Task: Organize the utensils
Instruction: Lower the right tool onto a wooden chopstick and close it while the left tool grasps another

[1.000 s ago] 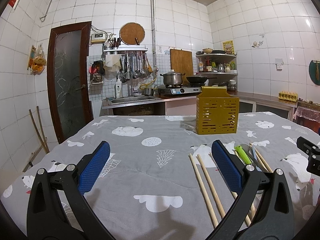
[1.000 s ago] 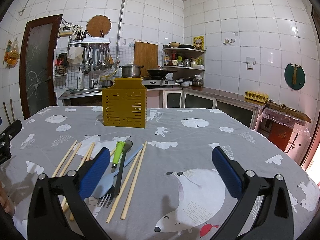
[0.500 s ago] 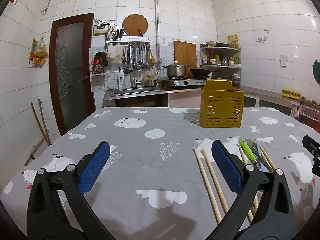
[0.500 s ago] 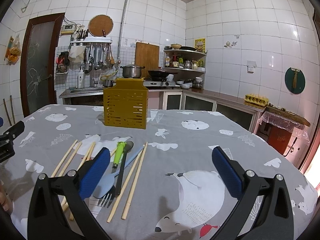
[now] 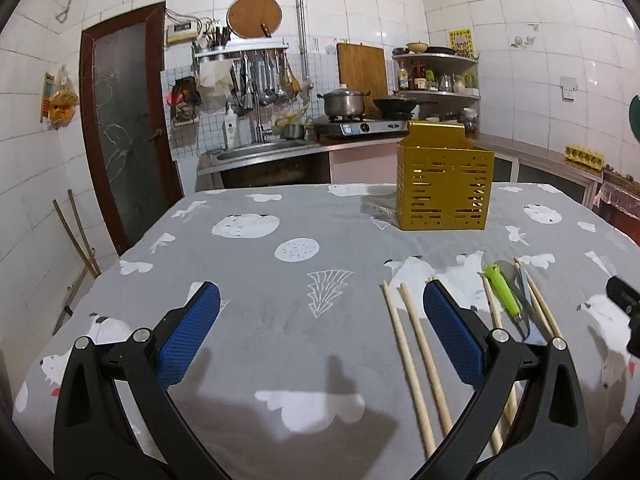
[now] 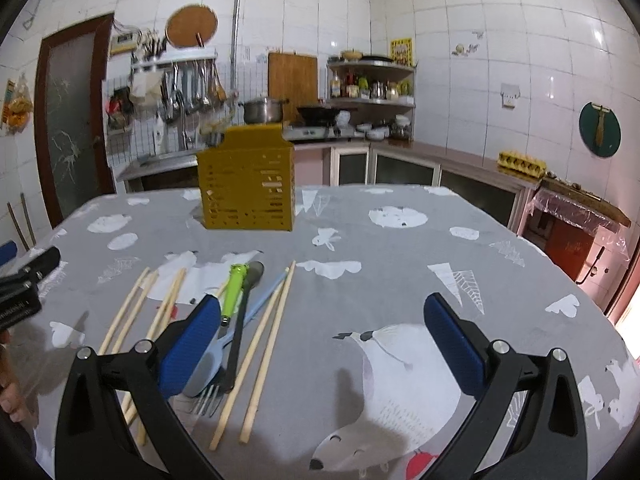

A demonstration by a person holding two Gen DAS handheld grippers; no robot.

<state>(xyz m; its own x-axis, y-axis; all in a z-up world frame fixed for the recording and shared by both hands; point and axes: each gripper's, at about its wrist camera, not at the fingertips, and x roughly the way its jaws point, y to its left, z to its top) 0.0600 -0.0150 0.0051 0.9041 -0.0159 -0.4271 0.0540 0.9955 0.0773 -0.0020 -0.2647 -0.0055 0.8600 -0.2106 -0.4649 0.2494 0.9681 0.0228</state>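
A yellow slotted utensil holder [image 5: 444, 188] stands upright at the far side of the table; it also shows in the right wrist view [image 6: 248, 184]. Several wooden chopsticks [image 5: 416, 344], a green-handled tool [image 5: 502, 292] and a blue utensil lie loose on the cloth to the right of my left gripper [image 5: 320, 324], which is open and empty above the cloth. In the right wrist view the chopsticks [image 6: 264, 336], green-handled tool [image 6: 233, 288], black spoon [image 6: 242, 320] and fork [image 6: 208, 396] lie by the left finger of my right gripper [image 6: 320, 336], open and empty.
The table [image 5: 248, 312] has a grey cloth with white animal prints. Behind it are a sink counter [image 5: 264, 152], a stove with a pot [image 5: 344, 104] and a corner shelf. A brown door [image 5: 124, 128] is at the left. The left gripper's edge [image 6: 24, 284] shows at left.
Both grippers have moved slightly toward the table and utensils, with small shifts in view. Both stay open and nothing on the table has moved.
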